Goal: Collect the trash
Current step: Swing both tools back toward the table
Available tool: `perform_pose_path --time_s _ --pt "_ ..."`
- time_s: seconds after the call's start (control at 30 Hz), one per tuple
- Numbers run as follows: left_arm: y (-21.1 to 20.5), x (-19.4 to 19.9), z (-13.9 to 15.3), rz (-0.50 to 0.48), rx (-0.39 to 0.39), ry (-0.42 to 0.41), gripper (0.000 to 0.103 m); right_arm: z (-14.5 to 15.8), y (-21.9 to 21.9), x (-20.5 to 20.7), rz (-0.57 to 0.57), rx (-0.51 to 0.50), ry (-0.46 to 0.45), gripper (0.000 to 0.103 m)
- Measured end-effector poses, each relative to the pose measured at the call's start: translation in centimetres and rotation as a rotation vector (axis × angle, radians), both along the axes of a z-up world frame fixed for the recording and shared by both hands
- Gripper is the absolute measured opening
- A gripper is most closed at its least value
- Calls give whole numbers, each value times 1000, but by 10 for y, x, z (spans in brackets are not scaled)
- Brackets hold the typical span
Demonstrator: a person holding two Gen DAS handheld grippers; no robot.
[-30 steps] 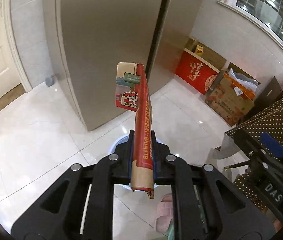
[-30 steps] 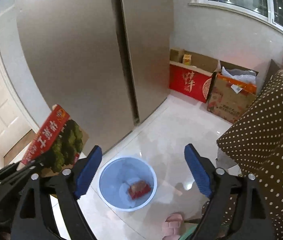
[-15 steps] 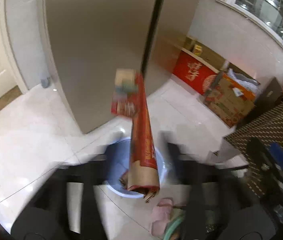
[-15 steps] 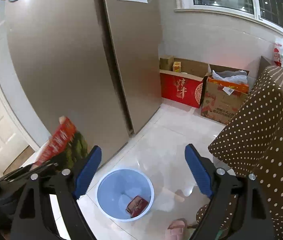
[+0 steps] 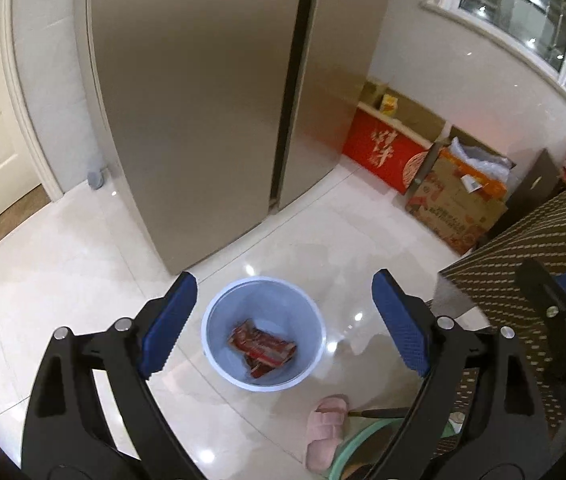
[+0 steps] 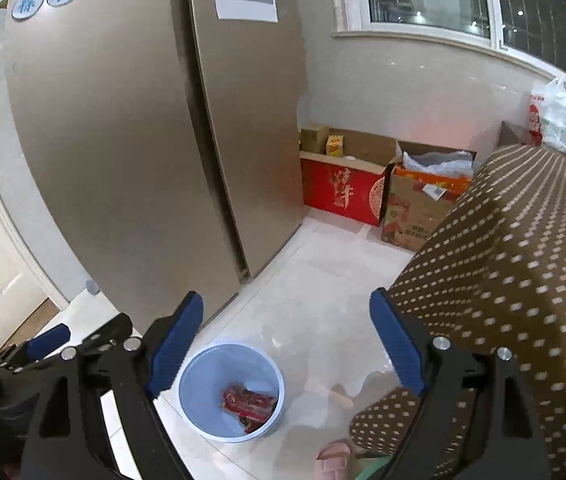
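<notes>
Below on the floor, red carton point(image 5: 263, 346) now lies in bin point(image 5: 219, 312); left gripper point(image 5: 283, 322) just opened, empty.

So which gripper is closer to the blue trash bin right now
Left. The left gripper hangs open almost directly above the blue trash bin, framing it between its fingers. The right gripper is also open but sits off to the side, toward the dotted tablecloth.

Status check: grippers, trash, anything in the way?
Left gripper just opened, empty; right gripper open, empty. Red packaging in blue bin. Nothing blocking.
</notes>
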State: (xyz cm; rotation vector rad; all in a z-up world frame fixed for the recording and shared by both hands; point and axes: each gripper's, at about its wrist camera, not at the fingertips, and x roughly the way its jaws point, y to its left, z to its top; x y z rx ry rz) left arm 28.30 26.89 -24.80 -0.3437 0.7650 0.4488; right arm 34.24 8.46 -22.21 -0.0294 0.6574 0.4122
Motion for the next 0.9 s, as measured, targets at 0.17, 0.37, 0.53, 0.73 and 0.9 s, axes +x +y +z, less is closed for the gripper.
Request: perform_pose_path --time_s 0.17,0.37,0.53,0.73,0.9 --pt "-24 -9 35 -44 27 -68 88 30 -26 -19 -33 -9 -56 84" --pt "-67 -16 79 -143 7 -162 88 77 -76 -42 -94 -1 -138 89" --pt "-122 -11 105 -258 -14 -210 88 107 -136 -53 -174 15 -171 90" --pt "-197 8 120 -402 -43 -226 88 124 -217 -58 -290 -6 -206 90" --pt "-266 41 117 -528 -74 -202 88 121 -281 -55 -396 -25 -199 92"
